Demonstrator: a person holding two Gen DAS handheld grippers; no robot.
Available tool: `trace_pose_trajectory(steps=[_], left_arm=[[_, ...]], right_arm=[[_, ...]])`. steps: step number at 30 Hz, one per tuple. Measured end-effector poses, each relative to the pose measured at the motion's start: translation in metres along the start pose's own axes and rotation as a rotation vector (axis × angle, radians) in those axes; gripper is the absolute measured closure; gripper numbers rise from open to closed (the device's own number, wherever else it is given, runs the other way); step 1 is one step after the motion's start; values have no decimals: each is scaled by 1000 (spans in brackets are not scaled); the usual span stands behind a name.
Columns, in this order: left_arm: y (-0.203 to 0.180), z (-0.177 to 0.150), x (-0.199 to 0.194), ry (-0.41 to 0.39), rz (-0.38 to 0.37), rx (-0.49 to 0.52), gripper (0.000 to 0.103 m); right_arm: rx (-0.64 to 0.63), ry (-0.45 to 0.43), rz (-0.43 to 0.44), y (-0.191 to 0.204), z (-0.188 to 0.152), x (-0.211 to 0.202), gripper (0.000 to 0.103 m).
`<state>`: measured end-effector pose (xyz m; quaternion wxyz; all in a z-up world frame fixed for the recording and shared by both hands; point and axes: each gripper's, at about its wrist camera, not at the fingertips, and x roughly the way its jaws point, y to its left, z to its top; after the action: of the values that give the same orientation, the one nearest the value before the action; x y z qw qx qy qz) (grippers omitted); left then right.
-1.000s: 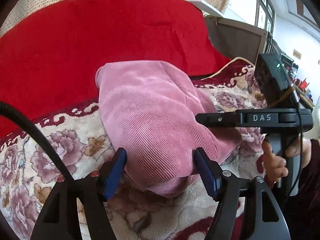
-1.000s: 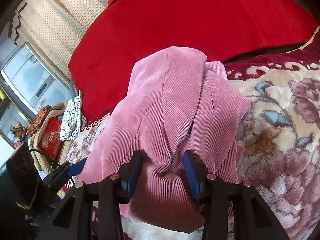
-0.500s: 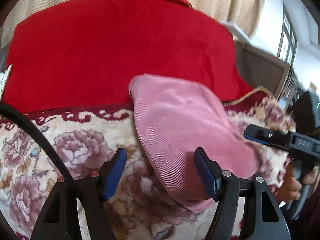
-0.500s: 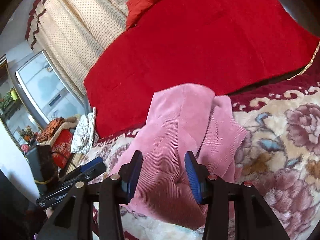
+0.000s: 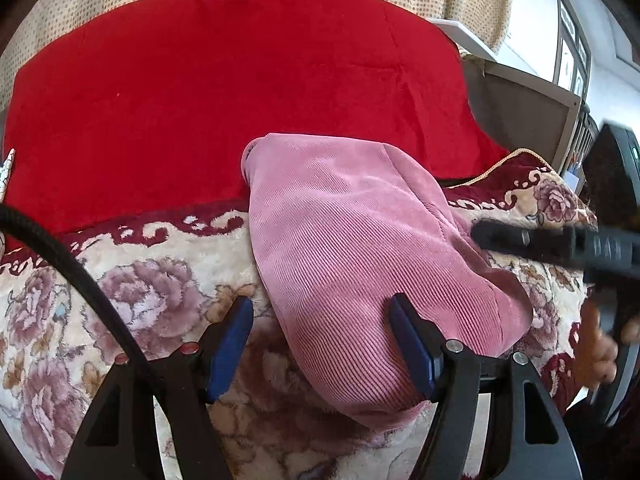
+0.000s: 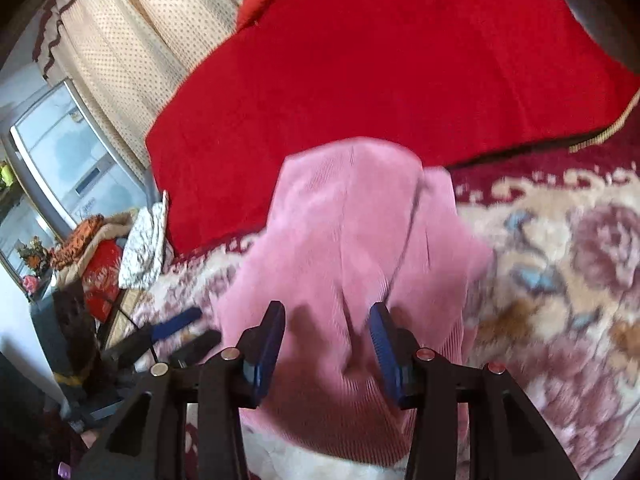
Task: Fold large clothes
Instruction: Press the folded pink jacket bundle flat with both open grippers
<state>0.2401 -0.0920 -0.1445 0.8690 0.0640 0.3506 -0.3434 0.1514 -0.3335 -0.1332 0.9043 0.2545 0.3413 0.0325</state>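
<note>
A pink corduroy garment (image 5: 352,248) lies folded into a compact bundle on a floral blanket (image 5: 132,300); it also shows in the right wrist view (image 6: 352,240), blurred. My left gripper (image 5: 320,336) is open and empty, its blue pads on either side of the bundle's near left edge. My right gripper (image 6: 326,340) is open and empty, hovering over the bundle's near end. The right gripper also shows at the right of the left wrist view (image 5: 560,244), and the left gripper at the left of the right wrist view (image 6: 176,328).
A red velvet cover (image 5: 240,92) rises behind the garment. Dotted beige curtains (image 6: 132,48) hang behind it. A window and cluttered items (image 6: 100,264) sit at the left of the right wrist view. A grey panel (image 5: 520,116) stands at the right.
Both grippers have pulled back from the bundle and swung about. The folded garment has stayed in place.
</note>
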Motion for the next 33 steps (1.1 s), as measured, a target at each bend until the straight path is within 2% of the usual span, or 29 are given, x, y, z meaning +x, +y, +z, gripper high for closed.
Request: trace_pose_trajectory(steps=[3,6,8,15,18,20,24,30,33], left_arm=[[0,0,-1,4,-4,-7,31],[-1,0,1,8,3,-8,30],[-1,0,1,8,0,-8,30],[-1,-1,-1,3,19,-8,27],[-4,-1,-1,-5,40,6,27],[-3,-1,-2,-5,43,6,26],[-2,-1,-1,0,43,1,26],[8,4,-8,7,14,-29,25],[25,6,-17,-20,-18,-100,24]], right_arm=[[11,9,-35,-1,14,11,55],[47,134,-75,-12,11,51,54],[59,119,-60,-16,9,55,54],[44,54,-29,-22,9,27,54],[32,23,0,-12,10,22,54],[19,28,6,-9,7,20,54],[54,109,-18,-13,-1,43,54],[89,77,21,-22,5,33,53],[141,40,35,-34,10,24,43]])
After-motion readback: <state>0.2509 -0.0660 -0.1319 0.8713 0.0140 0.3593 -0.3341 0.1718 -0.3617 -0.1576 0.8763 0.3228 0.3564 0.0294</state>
